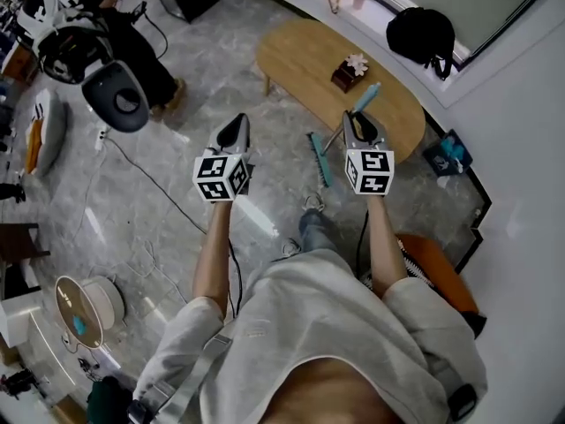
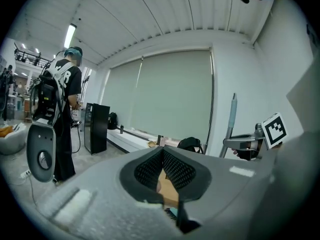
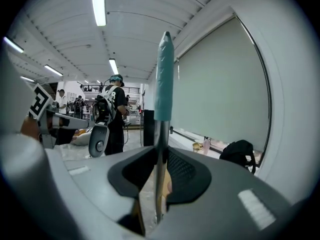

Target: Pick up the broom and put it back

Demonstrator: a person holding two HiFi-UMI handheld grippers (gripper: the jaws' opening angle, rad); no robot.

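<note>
The broom has a teal grip (image 1: 367, 96), a metal shaft and a teal brush head (image 1: 319, 159) down at the floor beside the wooden table. My right gripper (image 1: 360, 124) is shut on the shaft just below the grip. In the right gripper view the broom handle (image 3: 163, 94) stands upright between the pads of that gripper (image 3: 160, 170). My left gripper (image 1: 235, 129) is held level to the left of the broom, shut with nothing in it. In the left gripper view its pads meet (image 2: 162, 156), and the broom handle (image 2: 232, 115) shows at the right.
An oval wooden table (image 1: 300, 56) carries a small brown box (image 1: 345, 76). A black bag (image 1: 421, 34) lies on the window ledge. A person with a backpack (image 1: 75, 25) stands at the far left by a black seat (image 1: 116, 97). Cables (image 1: 150, 184) cross the floor. An orange seat (image 1: 434, 270) is right.
</note>
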